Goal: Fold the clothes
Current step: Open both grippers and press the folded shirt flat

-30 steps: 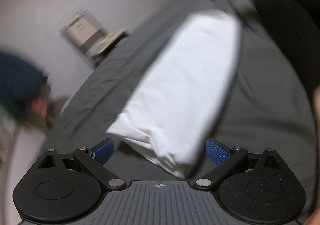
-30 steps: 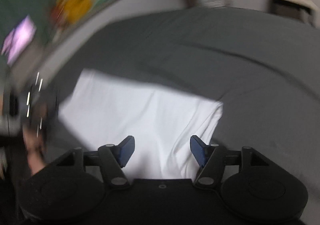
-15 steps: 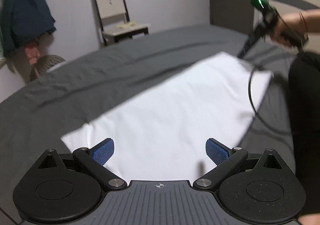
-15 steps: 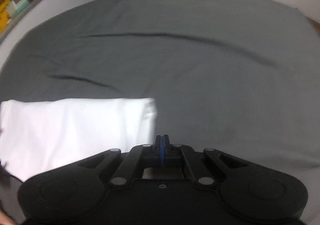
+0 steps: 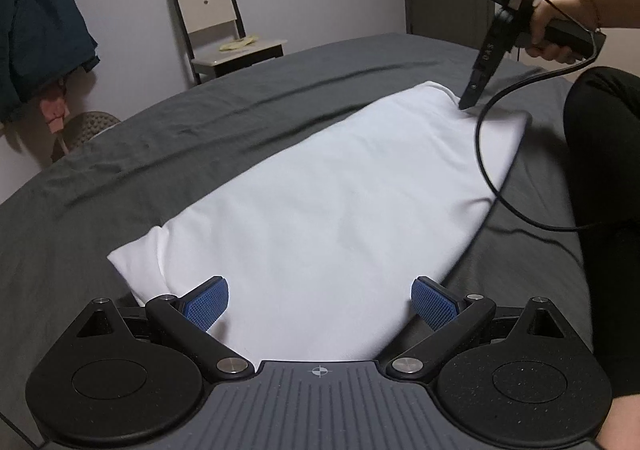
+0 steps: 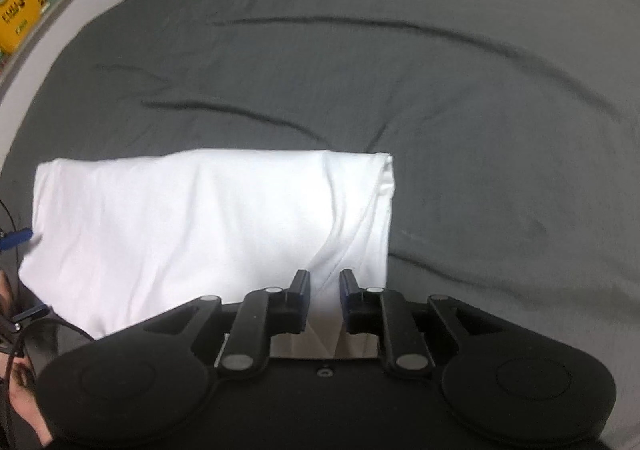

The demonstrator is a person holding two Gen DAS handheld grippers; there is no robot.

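A white garment (image 5: 328, 202), folded into a long strip, lies flat on the grey bed sheet (image 5: 160, 138). My left gripper (image 5: 320, 304) is open and empty, its blue pads on either side of the strip's near end. In the left wrist view my right gripper (image 5: 468, 102) points down at the strip's far end. In the right wrist view the garment (image 6: 200, 218) lies across the sheet (image 6: 440, 90), and my right gripper (image 6: 324, 286) is over its right end, jaws a narrow gap apart with white cloth showing between them.
A wooden chair (image 5: 224, 34) stands by the wall beyond the bed. A dark jacket (image 5: 36, 22) hangs at the left. A black cable (image 5: 500, 186) loops over the garment's far end. The person's dark-clothed leg (image 5: 604, 170) is at the right. Boxes (image 6: 20, 10) line a shelf.
The garment has been laid down flat on the bed. My right gripper went from open to shut and now stands a narrow gap apart over the garment's end. My left gripper stayed open.
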